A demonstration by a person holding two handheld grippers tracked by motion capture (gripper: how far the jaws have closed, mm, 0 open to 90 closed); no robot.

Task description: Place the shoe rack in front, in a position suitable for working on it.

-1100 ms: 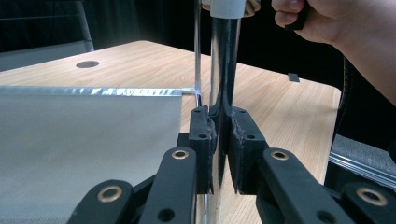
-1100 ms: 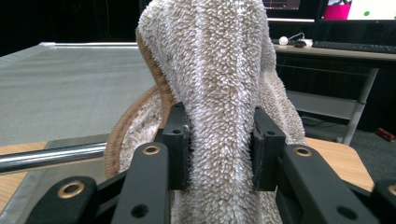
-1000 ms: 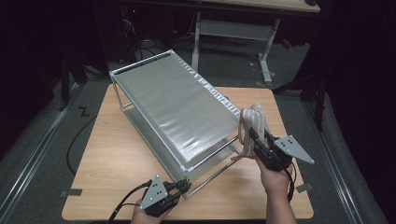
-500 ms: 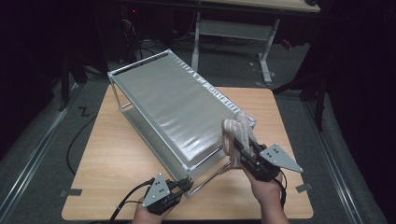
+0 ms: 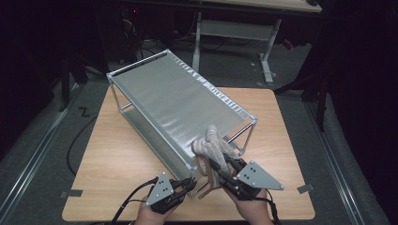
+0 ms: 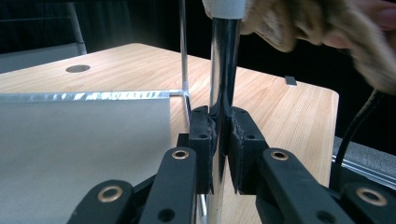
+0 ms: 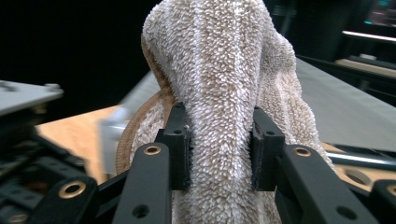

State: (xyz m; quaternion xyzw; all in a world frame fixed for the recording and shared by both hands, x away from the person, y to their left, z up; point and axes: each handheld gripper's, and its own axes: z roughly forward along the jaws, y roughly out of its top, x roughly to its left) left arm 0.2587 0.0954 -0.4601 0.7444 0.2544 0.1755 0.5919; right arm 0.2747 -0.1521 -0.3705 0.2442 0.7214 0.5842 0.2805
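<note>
In the high view the right tool (image 5: pixel 220 165) presses a soft, light towel (image 5: pixel 212 145) onto the 2-tier metal rack's (image 5: pixel 178 101) near corner on the table (image 5: pixel 108 159), while the left gripper view shows the left tool (image 6: pixel 219 140) clamped narrow on the rack's stiff, slippery leg (image 6: pixel 223 60), and the right gripper view shows the bunched terry squeezed mid-fold.

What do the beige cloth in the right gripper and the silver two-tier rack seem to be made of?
The beige looped cloth looks like cotton terry towelling: dense fuzzy pile with a woven hem. The silver two-tier rack looks metal: its upright post is mirror-shiny, probably chromed steel, while the shelf top has a dull brushed sheen, possibly aluminium.
</note>
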